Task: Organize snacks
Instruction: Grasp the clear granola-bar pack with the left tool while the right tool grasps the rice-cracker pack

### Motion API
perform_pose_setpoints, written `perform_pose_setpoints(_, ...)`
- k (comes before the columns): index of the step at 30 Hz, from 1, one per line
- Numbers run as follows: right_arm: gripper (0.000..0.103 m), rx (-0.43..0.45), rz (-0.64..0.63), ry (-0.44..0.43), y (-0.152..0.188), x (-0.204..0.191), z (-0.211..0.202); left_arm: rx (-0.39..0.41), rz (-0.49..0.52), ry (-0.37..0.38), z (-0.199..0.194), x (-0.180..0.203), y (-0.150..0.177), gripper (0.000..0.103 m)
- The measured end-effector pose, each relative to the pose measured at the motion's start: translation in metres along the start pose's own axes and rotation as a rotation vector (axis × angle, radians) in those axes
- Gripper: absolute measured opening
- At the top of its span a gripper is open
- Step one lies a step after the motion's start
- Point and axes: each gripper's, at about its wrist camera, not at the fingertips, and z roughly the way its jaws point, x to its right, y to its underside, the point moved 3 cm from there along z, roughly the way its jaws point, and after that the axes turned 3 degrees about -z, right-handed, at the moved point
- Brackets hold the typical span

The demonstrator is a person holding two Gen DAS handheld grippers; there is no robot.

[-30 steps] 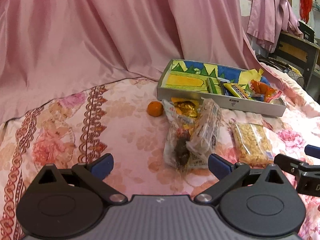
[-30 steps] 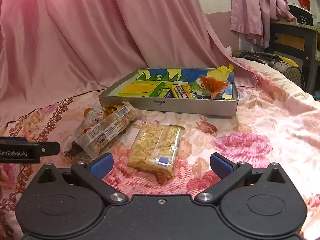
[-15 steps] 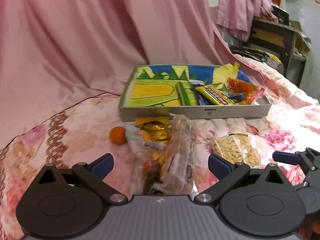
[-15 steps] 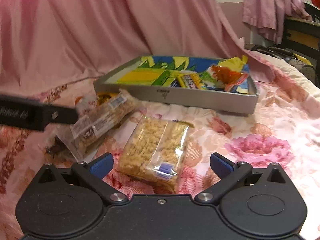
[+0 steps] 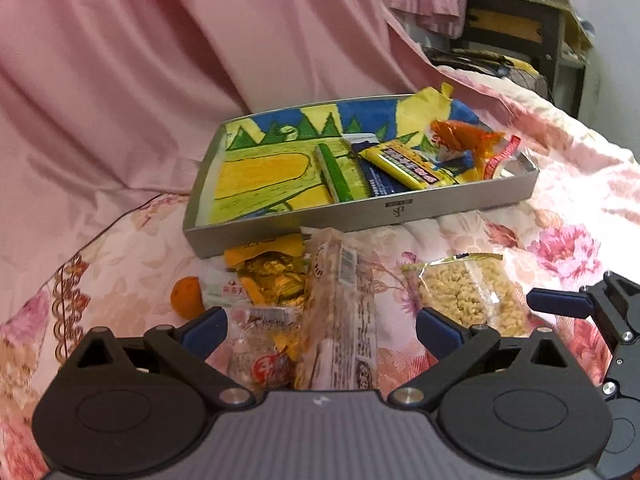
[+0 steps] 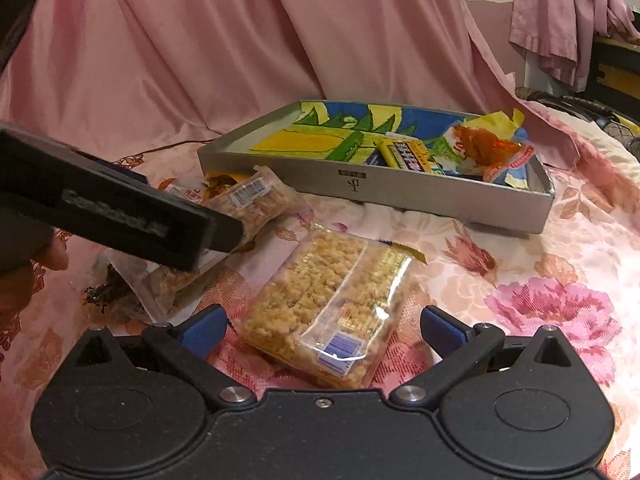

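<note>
A grey tray [image 5: 400, 216] with a painted lining holds several snack packets at its right end; it also shows in the right wrist view [image 6: 440, 200]. In front of it lie a long clear cracker pack [image 5: 344, 312], gold-wrapped sweets [image 5: 272, 280], a small orange [image 5: 186, 296] and a clear bag of puffed rice [image 5: 468, 296]. My left gripper [image 5: 320, 328] is open, its jaws either side of the cracker pack. My right gripper [image 6: 322, 328] is open, its jaws either side of the puffed rice bag [image 6: 332, 312]. The left gripper's body [image 6: 120, 212] covers part of the cracker pack [image 6: 256, 200].
Everything lies on a pink floral bedspread [image 5: 120, 280]. A pink curtain [image 5: 160, 60] hangs behind the tray. A dark wooden stand [image 5: 520, 32] with draped cloth is at the far right. The right gripper's finger [image 5: 560, 304] shows at the left view's right edge.
My left gripper has swung right and moved forward until the cracker pack lies between its jaws. My right gripper has closed in on the puffed rice bag. Both stay open.
</note>
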Motion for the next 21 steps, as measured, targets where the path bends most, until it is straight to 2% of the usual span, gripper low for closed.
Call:
perform_pose_setpoints(6, 0.102, -0.001, -0.030, -0.009, 0.002, -0.006, 0.002, -0.024, 0.033, 0.027, 0.007, 0.006, -0.004, 0.087)
perform_pose_setpoints(10, 0.102, -0.023, -0.029, 0.004, 0.002, -0.007, 0.008, -0.056, 0.033, 0.014, 0.012, 0.006, -0.003, 0.075)
perform_pose_setpoints(17, 0.102, -0.036, -0.023, 0.019, 0.001, -0.005, 0.009, -0.096, -0.047, 0.037, 0.018, -0.001, 0.001, 0.050)
perform_pose_setpoints(20, 0.099, -0.028, -0.019, 0.029, -0.004, -0.003, 0.005, -0.100, -0.080, 0.042, 0.016, -0.002, 0.002, 0.049)
perform_pose_setpoints(21, 0.095, -0.025, -0.011, 0.026, -0.005, -0.002, 0.002, -0.103, -0.095, 0.048, 0.014, -0.002, 0.003, 0.049)
